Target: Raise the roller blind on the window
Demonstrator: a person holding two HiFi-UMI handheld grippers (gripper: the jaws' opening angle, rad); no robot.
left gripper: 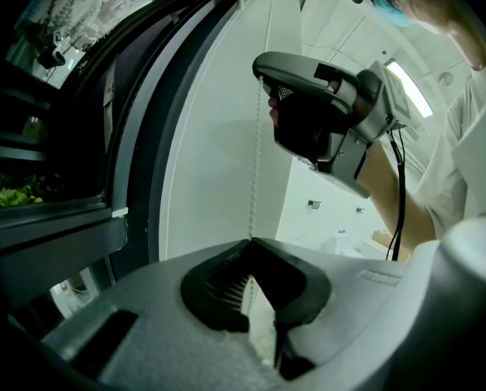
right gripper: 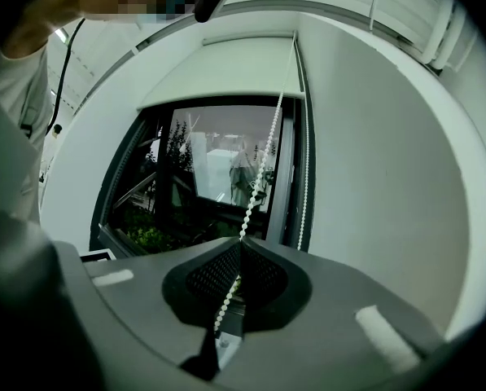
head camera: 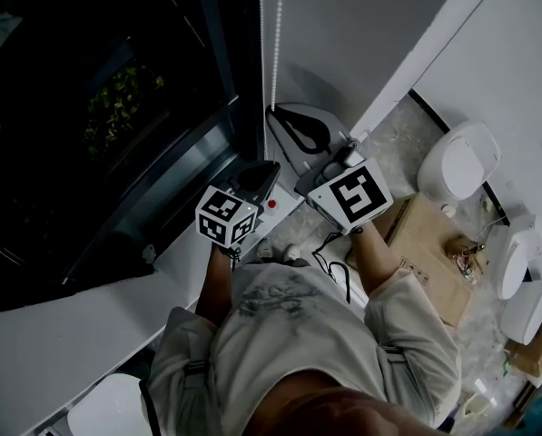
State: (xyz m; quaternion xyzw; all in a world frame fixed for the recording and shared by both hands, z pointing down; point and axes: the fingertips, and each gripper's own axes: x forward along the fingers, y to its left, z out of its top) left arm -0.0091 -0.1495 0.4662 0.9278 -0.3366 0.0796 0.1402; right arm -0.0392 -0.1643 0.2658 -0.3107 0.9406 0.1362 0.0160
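The right hand-held gripper [right gripper: 239, 247] is clenched on the bead chain [right gripper: 263, 165]. The left hand-held gripper [left gripper: 249, 243], lower down, appears clamped on the same strand. The blind [right gripper: 226, 76] covers only the top of the window. Likely risks:

- The beads could slip through the pads if 1 grip loosens before the other holds.
- A pull angled away from the wall could jam the chain at the roller.
- Catching the 2nd strand [right gripper: 305, 177] would stall the blind.

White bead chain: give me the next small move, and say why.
Probably release the left gripper and draw the right gripper down: both are shut on the same white bead chain, right above left, and the white roller blind covers the top of the dark-framed window.
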